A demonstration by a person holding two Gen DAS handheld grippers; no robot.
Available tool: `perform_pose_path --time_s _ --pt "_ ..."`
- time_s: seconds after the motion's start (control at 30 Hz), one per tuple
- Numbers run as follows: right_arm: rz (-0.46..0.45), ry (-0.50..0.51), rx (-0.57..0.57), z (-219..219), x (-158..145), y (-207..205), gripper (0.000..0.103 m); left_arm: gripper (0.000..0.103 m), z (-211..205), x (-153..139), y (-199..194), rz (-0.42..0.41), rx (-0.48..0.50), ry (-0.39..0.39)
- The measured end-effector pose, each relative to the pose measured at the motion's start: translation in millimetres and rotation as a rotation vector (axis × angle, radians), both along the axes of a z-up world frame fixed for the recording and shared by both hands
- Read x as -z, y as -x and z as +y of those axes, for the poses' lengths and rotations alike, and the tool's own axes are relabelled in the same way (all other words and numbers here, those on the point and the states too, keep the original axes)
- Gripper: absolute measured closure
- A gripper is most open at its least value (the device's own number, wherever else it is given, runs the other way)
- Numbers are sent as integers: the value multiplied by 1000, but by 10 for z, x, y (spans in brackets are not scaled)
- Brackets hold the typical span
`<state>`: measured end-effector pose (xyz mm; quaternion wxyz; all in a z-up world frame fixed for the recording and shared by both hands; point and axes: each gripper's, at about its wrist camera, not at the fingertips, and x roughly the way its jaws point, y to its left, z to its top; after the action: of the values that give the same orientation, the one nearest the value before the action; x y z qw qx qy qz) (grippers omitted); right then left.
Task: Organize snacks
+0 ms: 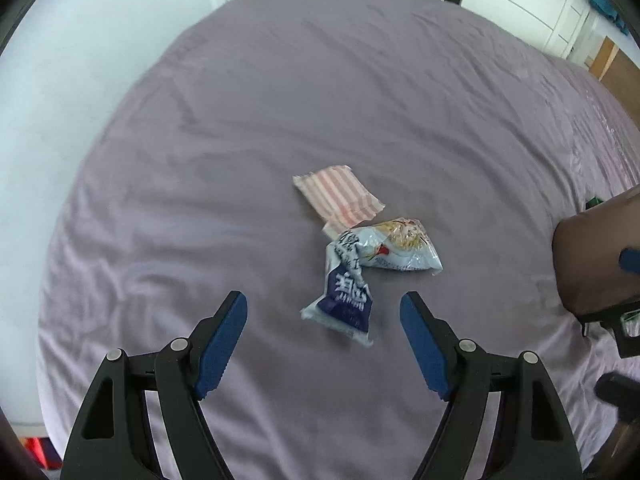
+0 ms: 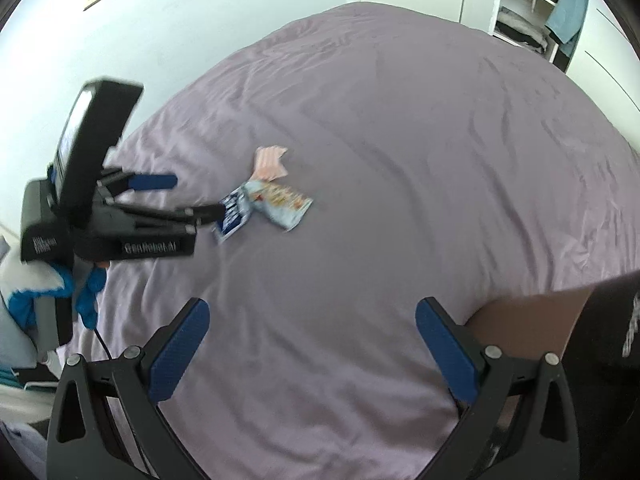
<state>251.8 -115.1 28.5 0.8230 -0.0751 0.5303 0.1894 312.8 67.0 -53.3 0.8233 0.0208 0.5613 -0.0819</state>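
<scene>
Three snack packets lie together on the mauve bedsheet [image 1: 280,100]. They are a pink striped one [image 1: 336,194], a light blue one with a food picture [image 1: 400,250] and a crumpled one with a dark blue label [image 1: 344,304]. My left gripper [image 1: 324,304] is open just above the sheet, and the dark blue packet lies between its fingertips, untouched. The right wrist view shows that left gripper [image 2: 196,196] beside the same packets [image 2: 272,204]. My right gripper [image 2: 312,308] is open over bare sheet and holds nothing. A brown cardboard box [image 2: 528,328] is right beside its right finger.
The cardboard box [image 1: 588,256] stands at the bed's right side, with a blue pad [image 1: 630,260] of the other gripper in front of it. A pale wall [image 1: 60,100] borders the bed on the left. An open wardrobe [image 2: 528,4] with folded clothes stands beyond the far end.
</scene>
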Motion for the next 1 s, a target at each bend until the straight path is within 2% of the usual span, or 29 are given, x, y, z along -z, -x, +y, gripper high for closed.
perform_pose_path --time_s 0.17,0.33,0.63,0.73,0.8,1.0 --pt "-18 -37 12 65 53 -343 0 29 -69 257 -180 35 25 6" --pt "-16 -76 18 219 151 -704 0 30 1 388 -316 45 16 36" --pt "72 -114 42 674 587 -1333 0 30 181 484 -365 35 -1 109" --pt "106 -133 59 744 712 -1451 0 31 267 500 -373 39 -31 152" --pt "135 -165 65 786 796 -1526 0 31 261 494 -361 29 -16 152" --pt "197 -170 62 901 997 -1590 0 32 252 494 -329 11 -14 175"
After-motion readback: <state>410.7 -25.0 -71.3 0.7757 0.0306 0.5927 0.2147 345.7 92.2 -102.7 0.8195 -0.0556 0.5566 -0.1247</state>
